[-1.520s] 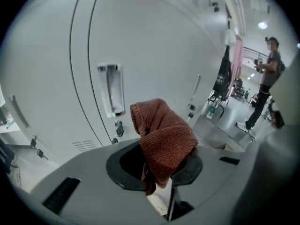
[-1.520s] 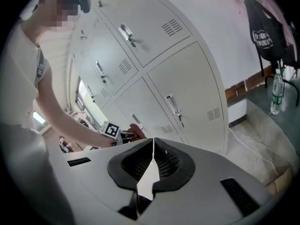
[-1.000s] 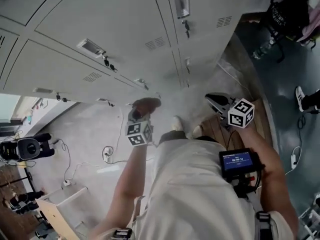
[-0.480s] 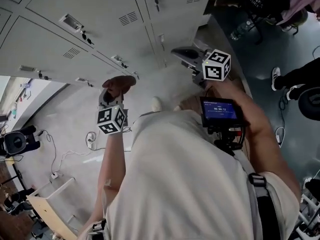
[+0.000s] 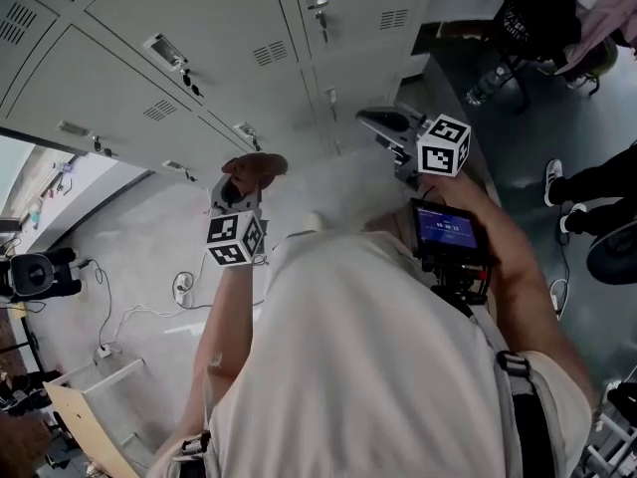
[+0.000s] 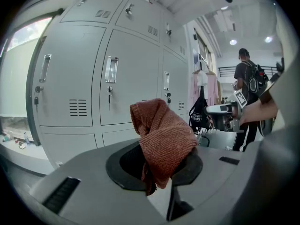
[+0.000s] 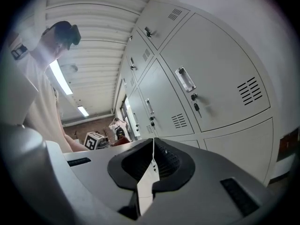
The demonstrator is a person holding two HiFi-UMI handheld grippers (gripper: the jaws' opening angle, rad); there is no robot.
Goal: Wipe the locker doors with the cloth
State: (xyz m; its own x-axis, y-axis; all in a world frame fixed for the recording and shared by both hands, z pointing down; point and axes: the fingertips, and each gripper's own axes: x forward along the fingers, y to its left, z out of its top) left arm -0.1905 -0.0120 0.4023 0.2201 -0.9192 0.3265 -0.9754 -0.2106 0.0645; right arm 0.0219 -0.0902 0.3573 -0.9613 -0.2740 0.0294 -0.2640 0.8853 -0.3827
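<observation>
My left gripper (image 6: 161, 172) clamps rust-red cloth (image 6: 161, 142); my right gripper (image 7: 152, 165) closed, empty, near grey locker doors (image 7: 206, 93).

No text was legible. The screen (image 5: 448, 229) behind the right gripper (image 5: 376, 120) displayed digits too small to read; white print on the black bag (image 5: 542, 28) was blurred.

bright, even light from long white ceiling strip lights (image 7: 57, 77); pale grey metal locker doors (image 5: 189, 13) softly shaded. gripper views fisheye-bent, black corners; head view slightly soft.
</observation>
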